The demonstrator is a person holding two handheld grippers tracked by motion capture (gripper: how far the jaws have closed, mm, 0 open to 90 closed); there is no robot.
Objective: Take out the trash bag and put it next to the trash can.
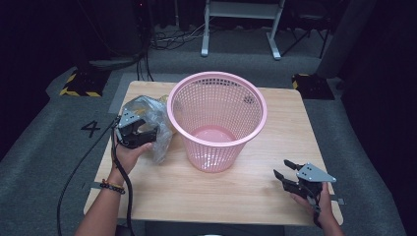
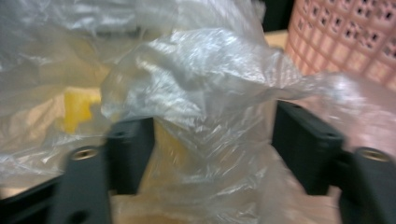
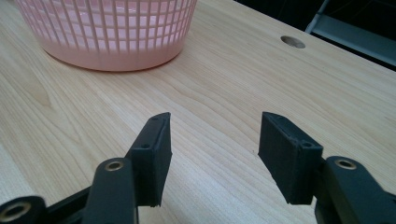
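Observation:
A crumpled clear plastic bag (image 1: 147, 110) lies on the wooden table (image 1: 221, 191), left of a pink mesh basket (image 1: 216, 147) standing upright at the middle. My left gripper (image 1: 139, 129) sits against the bag's near side. In the left gripper view its jaws stand apart, with loose folds of the bag (image 2: 201, 70) bulging between them and a yellow patch (image 2: 77, 109) showing through the film; the basket (image 2: 345, 32) is at the upper right. My right gripper (image 1: 282, 167) hovers open near the front right corner, nothing between its fingers (image 3: 215, 119), pointing toward the basket's base (image 3: 112, 32).
A round hole (image 3: 293, 42) is cut in the tabletop behind the right gripper. Grey carpet with a "4" mark (image 1: 91, 129) surrounds the table. A white metal frame (image 1: 241, 24) and yellow-black striped feet (image 1: 78, 83) stand beyond the far edge.

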